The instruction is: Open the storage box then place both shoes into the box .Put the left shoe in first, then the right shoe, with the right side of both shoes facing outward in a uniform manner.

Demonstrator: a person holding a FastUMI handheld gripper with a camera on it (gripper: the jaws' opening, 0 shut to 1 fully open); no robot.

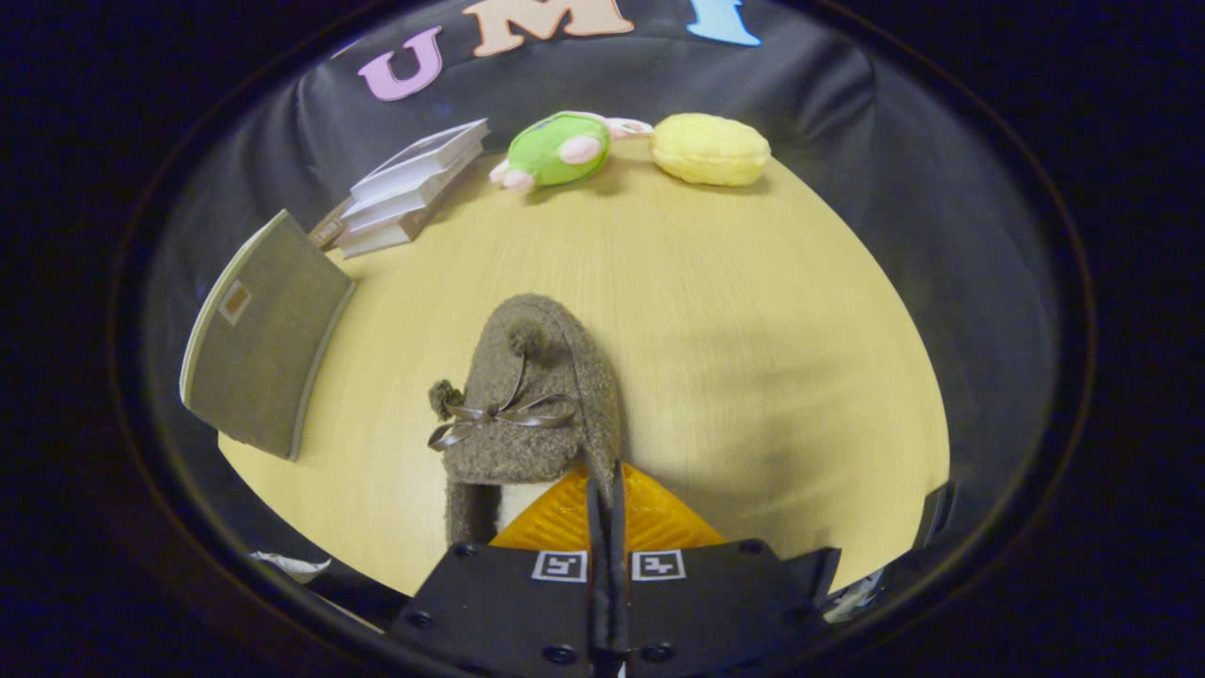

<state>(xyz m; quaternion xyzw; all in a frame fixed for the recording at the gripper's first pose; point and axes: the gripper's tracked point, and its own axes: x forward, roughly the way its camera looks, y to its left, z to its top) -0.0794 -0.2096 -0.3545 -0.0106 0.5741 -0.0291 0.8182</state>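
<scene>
Brown fuzzy slipper (537, 395) spotted just ahead of the fingers, toe pointing away toward the far side, heel opening nearest the gripper (607, 476). Had a thin ribbon bow (504, 414) tied across the top and two little pompoms, one up near the toe and one hanging off the left side. Pale lining was showing inside the heel opening.

Gripper looked pinched nearly closed, just a narrow slit left between the two fingers, tips sitting right at the rear right rim of the slipper. Couldn't tell for sure whether the rim was actually clamped between them or only touching, too tight an angle.

Sat over a light wooden table (753, 330). Off to the left of the slipper, well apart from it, a grey-brown panel (264, 367) with a pale edge and a small tag on its face, tilted and overhanging the table's left edge. Couldn't make out if it was the box itself or only a lid.

Farther back on the left, a leaning stack of books (414, 188). At the far edge, a green plush toy (555, 149) lying on its side, touching or nearly touching a yellow plush cushion (711, 149) on its right.
</scene>
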